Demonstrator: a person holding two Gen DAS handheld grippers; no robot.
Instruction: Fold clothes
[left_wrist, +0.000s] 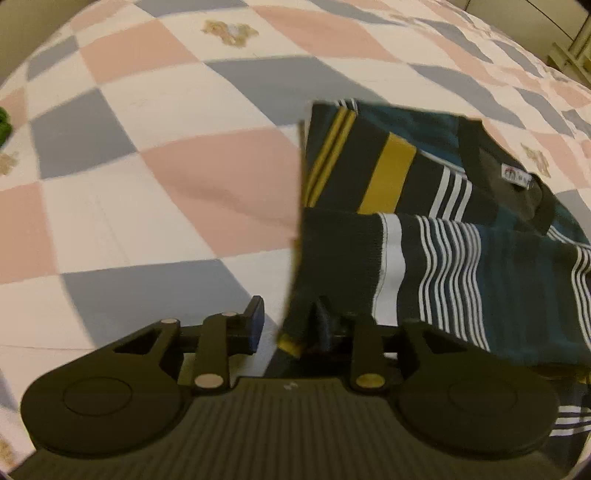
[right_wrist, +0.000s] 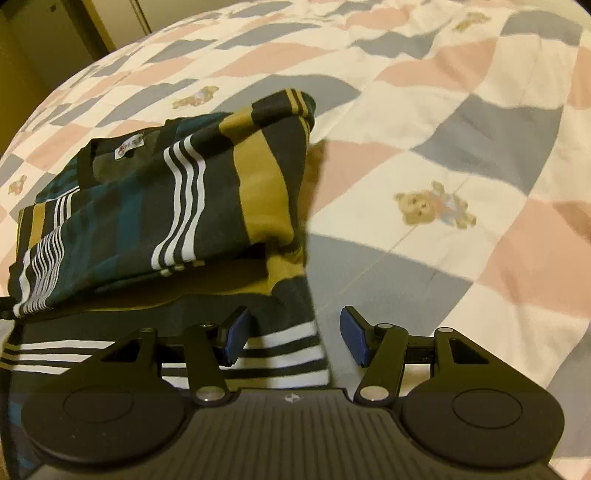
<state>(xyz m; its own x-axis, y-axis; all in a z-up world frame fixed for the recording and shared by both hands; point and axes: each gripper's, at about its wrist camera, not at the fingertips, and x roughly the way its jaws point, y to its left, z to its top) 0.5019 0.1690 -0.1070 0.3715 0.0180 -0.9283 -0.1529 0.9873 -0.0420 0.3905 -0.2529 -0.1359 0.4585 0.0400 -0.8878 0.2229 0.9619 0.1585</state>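
Note:
A dark striped sweater (left_wrist: 424, 229) with teal, mustard and white bands lies folded on the quilt, its neck label (left_wrist: 517, 175) facing up. A sleeve with a ribbed cuff is laid across it. My left gripper (left_wrist: 288, 325) stands slightly open at the cuff's end; the cloth drapes over its right finger and clear of the left pad (left_wrist: 256, 325). In the right wrist view the sweater (right_wrist: 147, 206) fills the left half. My right gripper (right_wrist: 295, 339) is open and straddles the edge of the lower striped layer, neither pad pressing on it.
The bed's checked quilt (left_wrist: 147, 166) in pink, grey-blue and white, printed with teddy bears (right_wrist: 432, 205), spreads all round the sweater. Something green (left_wrist: 3, 125) shows at the far left edge. Wooden furniture (right_wrist: 74, 37) stands beyond the bed.

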